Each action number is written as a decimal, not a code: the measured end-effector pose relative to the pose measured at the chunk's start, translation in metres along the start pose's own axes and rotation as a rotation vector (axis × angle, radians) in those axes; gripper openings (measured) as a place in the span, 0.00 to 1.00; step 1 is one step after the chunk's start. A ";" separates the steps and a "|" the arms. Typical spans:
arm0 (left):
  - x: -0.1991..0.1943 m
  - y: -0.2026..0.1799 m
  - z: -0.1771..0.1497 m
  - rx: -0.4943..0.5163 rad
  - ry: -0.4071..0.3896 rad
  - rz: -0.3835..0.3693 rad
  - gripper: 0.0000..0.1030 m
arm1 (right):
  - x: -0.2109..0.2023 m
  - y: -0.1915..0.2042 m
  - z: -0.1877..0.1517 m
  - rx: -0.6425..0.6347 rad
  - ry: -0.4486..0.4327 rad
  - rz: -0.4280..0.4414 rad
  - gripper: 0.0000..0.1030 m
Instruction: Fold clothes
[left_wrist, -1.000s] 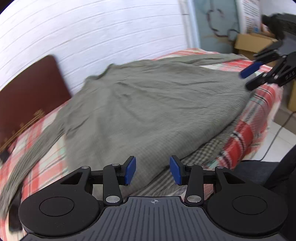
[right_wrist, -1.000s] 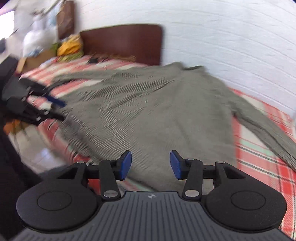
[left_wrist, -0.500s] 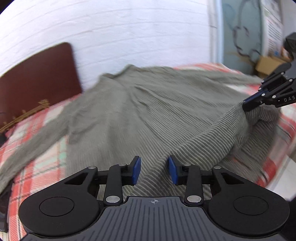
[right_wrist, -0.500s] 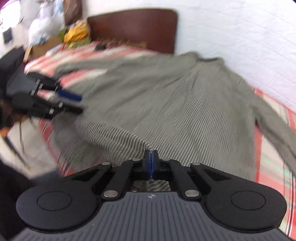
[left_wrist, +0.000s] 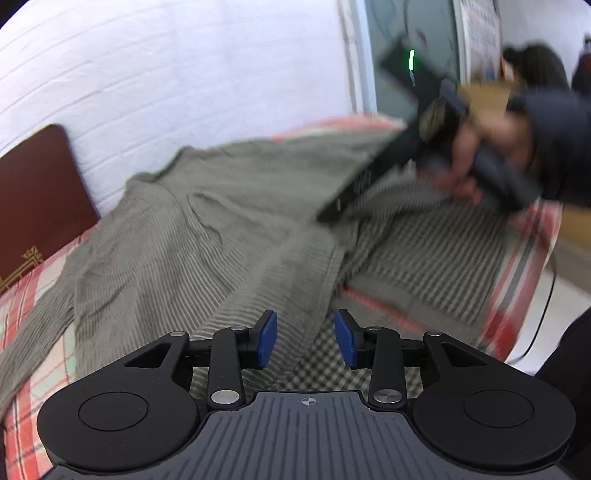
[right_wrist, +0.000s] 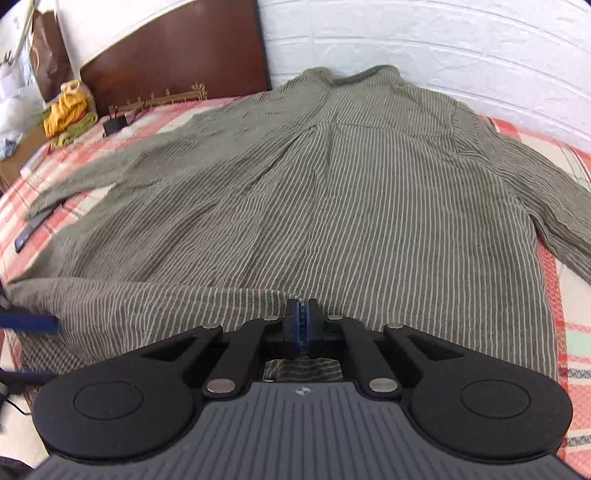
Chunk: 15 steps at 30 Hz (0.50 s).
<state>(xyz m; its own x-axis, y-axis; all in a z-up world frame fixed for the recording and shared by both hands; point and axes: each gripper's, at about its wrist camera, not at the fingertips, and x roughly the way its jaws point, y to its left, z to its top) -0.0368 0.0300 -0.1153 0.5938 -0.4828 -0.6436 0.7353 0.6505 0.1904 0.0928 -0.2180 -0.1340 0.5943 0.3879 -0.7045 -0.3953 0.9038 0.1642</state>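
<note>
A green shirt (right_wrist: 332, 203) with thin white stripes lies back up on the bed, collar toward the wall. My right gripper (right_wrist: 301, 328) is pinched on its hem, pads pressing the cloth, and its jaws are opening slightly. In the left wrist view the right gripper (left_wrist: 325, 218) is blurred, held by a person's hand (left_wrist: 480, 147), with the shirt (left_wrist: 221, 221) lifted into a fold under it. My left gripper (left_wrist: 304, 338) hovers over the near hem. Its jaws are opening, and the shirt's edge runs below the gap without being pressed. One blue left fingertip (right_wrist: 29, 321) shows at the left edge.
The bed has a red and green plaid sheet (right_wrist: 565, 343) and a dark brown headboard (right_wrist: 177, 62) against a white brick wall. A flat dark device (right_wrist: 33, 229) lies by the left sleeve. Yellow cloth (right_wrist: 70, 107) is piled beside the bed. A cable (left_wrist: 543, 314) crosses the floor.
The right gripper went from open to pinched on the hem and carried it in over the shirt, raising a fold. The left gripper slid along the near hem and stayed open.
</note>
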 end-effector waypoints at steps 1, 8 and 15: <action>0.005 -0.001 -0.001 0.011 0.011 0.006 0.51 | -0.008 -0.002 0.000 -0.001 -0.027 -0.003 0.15; 0.031 0.016 -0.003 -0.030 0.044 0.019 0.54 | -0.065 0.012 -0.013 -0.198 -0.102 -0.011 0.17; 0.033 0.019 -0.003 -0.043 0.046 0.010 0.57 | -0.064 0.045 -0.040 -0.459 -0.051 -0.028 0.29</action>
<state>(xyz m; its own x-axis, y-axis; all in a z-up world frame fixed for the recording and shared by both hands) -0.0038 0.0283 -0.1355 0.5845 -0.4491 -0.6758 0.7139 0.6804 0.1653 0.0096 -0.2096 -0.1093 0.6383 0.3830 -0.6678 -0.6408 0.7450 -0.1853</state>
